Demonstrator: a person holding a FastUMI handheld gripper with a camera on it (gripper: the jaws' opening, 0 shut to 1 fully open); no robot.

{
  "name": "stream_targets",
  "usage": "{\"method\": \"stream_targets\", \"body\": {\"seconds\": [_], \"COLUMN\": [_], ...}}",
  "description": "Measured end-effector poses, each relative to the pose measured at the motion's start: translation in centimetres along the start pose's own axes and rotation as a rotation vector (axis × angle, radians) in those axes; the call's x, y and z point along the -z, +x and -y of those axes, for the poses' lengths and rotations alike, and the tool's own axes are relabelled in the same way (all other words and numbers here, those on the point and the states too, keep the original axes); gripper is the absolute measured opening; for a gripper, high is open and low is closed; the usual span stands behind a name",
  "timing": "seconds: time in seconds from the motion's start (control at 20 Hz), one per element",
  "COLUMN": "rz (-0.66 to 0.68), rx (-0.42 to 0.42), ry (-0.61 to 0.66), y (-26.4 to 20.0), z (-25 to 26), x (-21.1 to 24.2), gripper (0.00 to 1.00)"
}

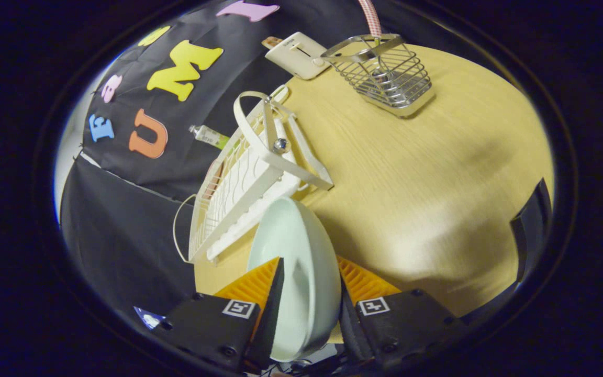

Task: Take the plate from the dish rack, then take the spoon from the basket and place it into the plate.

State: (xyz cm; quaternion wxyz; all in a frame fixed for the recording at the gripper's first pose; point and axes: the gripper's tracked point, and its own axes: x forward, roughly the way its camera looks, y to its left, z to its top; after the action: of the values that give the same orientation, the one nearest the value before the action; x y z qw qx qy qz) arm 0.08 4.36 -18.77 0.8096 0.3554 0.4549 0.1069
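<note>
A pale mint plate point(295, 246) stands on edge between my two fingers, and my gripper point(309, 285) is shut on it, holding it above the wooden table point(427, 173). Just beyond the plate lies the white dish rack point(252, 178), seen tilted. Farther off on the table stands a wire basket point(388, 76) with a metal spoon point(382, 78) standing inside it; the spoon's bowl is hard to make out through the wires.
A white flat device point(296, 54) lies at the table's far edge beside the basket. A small tube point(208, 136) sits behind the rack. A red-and-white cord point(369, 15) hangs above the basket. A dark object point(532, 230) sits at the table's right edge.
</note>
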Motion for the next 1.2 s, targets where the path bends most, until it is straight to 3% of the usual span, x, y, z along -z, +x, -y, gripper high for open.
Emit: {"method": "stream_targets", "body": {"seconds": [0.05,0.45,0.85,1.2], "rz": [0.029,0.372,0.727,0.862], "rx": [0.003,0.058,0.101,0.212], "ry": [-0.028,-0.257,-0.484,-0.573], "y": [0.0,-4.6,-15.1,-20.0], "z": [0.0,0.8,1.8,6.5], "x": [-0.7,-6.9,-10.2,-14.0], "gripper": [0.65,0.87,0.97,1.00]}}
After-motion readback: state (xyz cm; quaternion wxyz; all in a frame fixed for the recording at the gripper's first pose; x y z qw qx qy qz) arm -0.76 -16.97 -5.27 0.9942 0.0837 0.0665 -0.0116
